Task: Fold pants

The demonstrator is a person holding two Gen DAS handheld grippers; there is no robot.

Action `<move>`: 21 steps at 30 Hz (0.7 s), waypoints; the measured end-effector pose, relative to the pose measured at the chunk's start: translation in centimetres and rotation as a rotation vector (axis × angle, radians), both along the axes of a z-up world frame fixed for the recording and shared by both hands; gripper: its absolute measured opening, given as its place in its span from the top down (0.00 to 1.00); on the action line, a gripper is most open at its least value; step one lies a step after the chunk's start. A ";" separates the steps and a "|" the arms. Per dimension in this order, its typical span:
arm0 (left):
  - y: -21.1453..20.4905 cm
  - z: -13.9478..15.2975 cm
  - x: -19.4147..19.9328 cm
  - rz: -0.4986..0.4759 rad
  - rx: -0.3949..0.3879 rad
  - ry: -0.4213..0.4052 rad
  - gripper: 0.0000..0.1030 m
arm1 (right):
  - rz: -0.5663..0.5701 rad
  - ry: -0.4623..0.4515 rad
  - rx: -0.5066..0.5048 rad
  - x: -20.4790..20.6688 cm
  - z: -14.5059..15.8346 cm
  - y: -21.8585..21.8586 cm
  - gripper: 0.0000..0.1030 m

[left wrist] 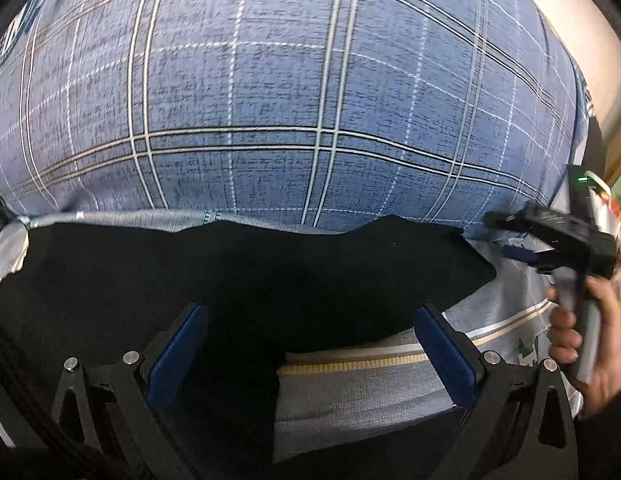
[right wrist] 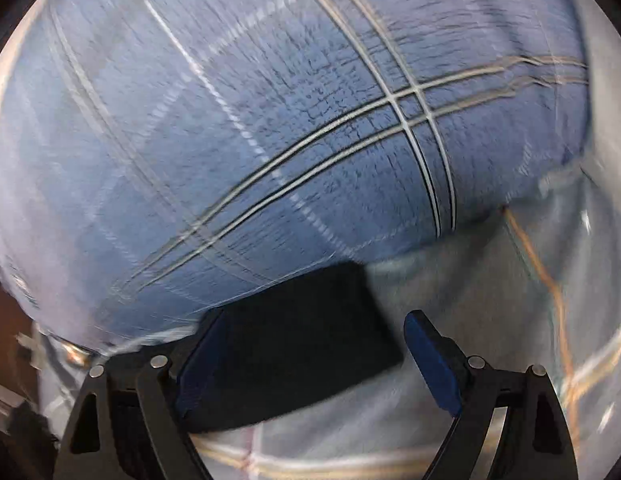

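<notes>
The black pants (left wrist: 246,272) lie flat on the bed, across the near part of the left wrist view. My left gripper (left wrist: 310,340) is open above their near edge, its blue pads spread wide with nothing between them. The right gripper (left wrist: 510,240) shows at the right of that view, held in a hand, past the pants' right end. In the right wrist view, the right gripper (right wrist: 310,344) is open over one end of the pants (right wrist: 302,340), with the cloth below the jaws. This view is blurred by motion.
A blue plaid blanket (left wrist: 290,80) covers the bed beyond the pants and also shows in the right wrist view (right wrist: 230,140). A grey sheet with tan stripes (left wrist: 370,384) lies under the pants. A pale wall (left wrist: 590,60) stands at the right.
</notes>
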State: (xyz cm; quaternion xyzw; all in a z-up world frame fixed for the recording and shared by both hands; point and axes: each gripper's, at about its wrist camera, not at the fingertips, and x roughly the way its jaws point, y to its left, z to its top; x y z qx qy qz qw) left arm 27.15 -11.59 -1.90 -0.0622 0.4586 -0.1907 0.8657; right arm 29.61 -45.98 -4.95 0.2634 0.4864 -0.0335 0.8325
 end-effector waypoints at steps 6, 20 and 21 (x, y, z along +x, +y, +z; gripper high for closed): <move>0.3 -0.1 0.2 0.005 -0.012 0.015 0.00 | 0.066 0.135 -0.047 4.2 -4.2 1.5 0.29; 1.4 0.2 0.2 0.016 -0.118 0.048 0.00 | 0.009 -0.202 -0.189 -10.5 6.4 4.4 0.93; 1.4 0.2 0.1 0.011 -0.126 0.051 0.00 | -0.004 -0.263 -0.160 -12.9 7.1 4.7 0.93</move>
